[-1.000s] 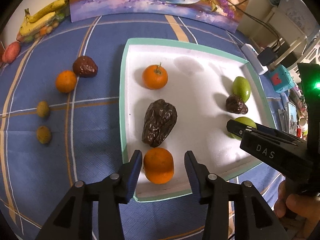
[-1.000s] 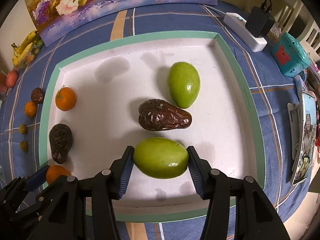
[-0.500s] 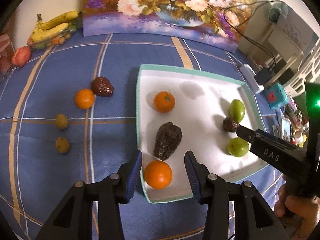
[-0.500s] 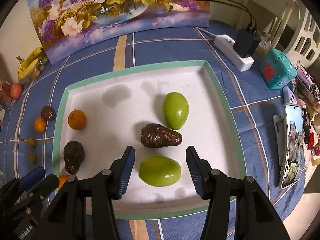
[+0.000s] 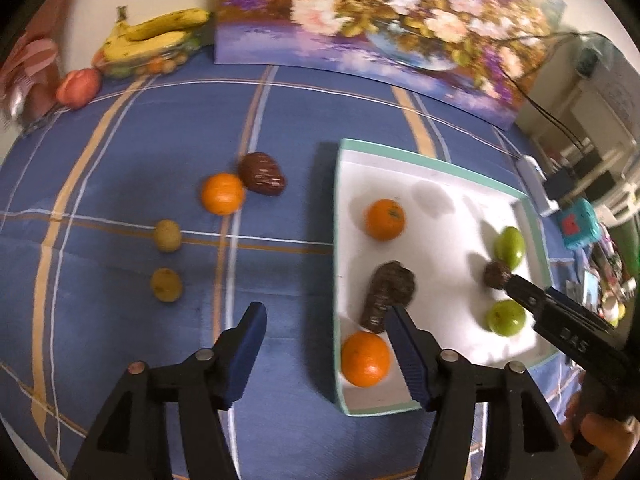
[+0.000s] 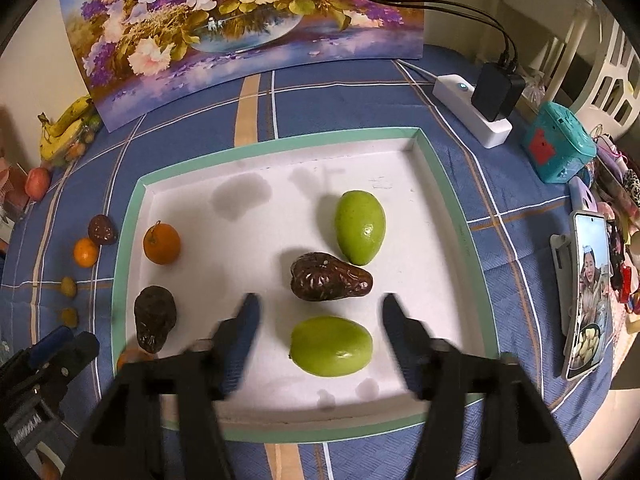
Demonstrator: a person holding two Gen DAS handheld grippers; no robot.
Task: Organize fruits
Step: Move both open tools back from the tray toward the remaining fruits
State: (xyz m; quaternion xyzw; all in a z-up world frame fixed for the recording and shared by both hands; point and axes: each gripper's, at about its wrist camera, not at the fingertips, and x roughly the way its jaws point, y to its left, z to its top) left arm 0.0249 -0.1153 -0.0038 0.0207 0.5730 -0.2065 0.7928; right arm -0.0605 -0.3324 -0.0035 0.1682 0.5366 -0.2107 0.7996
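Blue cloth (image 5: pixel 120 340) beside tray (image 5: pixel 436 162), both tools (image 5: pixel 324 330) (image 6: pixel 318 312) spread apart, empty.

blue plaid tablecloth (image 6: pixel 360 92); floral painting (image 6: pixel 240 12) against cream wall (image 6: pixel 36 40); white chair (image 6: pixel 600 40) right.

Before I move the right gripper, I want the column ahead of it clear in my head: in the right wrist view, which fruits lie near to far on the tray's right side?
Green fruit lying sideways → dark wrinkled fruit → upright green fruit, all inside the white tray.
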